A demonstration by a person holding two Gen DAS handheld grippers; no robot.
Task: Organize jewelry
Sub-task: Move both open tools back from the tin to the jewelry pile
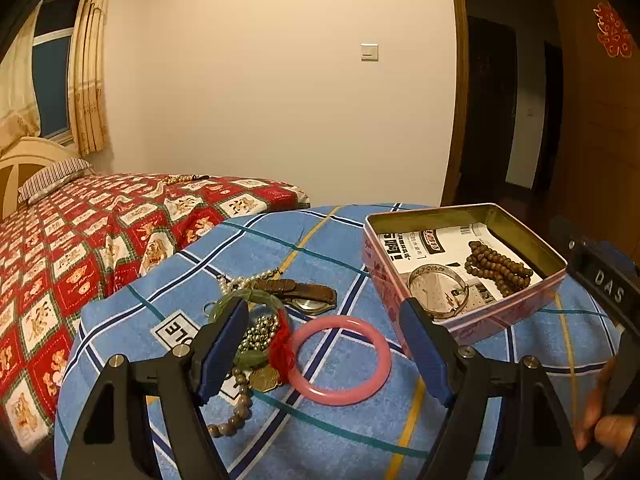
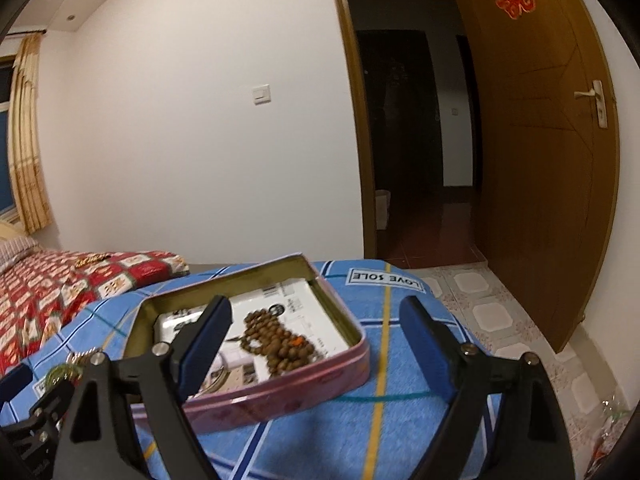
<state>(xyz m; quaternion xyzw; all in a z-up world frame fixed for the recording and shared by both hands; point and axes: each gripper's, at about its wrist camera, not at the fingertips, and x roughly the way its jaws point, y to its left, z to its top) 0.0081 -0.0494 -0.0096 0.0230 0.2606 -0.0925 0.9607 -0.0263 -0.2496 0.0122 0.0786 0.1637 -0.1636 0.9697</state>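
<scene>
A pink bangle lies on the blue checked cloth, between the wide-open fingers of my left gripper. To its left lies a pile: a green jade bangle, silver beads, a red tassel, a gold charm, brown beads, pearls and a watch. The pink tin at the right holds brown prayer beads and a silver bangle. My right gripper is open and empty above the tin, over the prayer beads.
The cloth covers a raised rounded surface beside a bed with a red patterned cover; a bead string lies on it. An open wooden door and tiled floor are at the right.
</scene>
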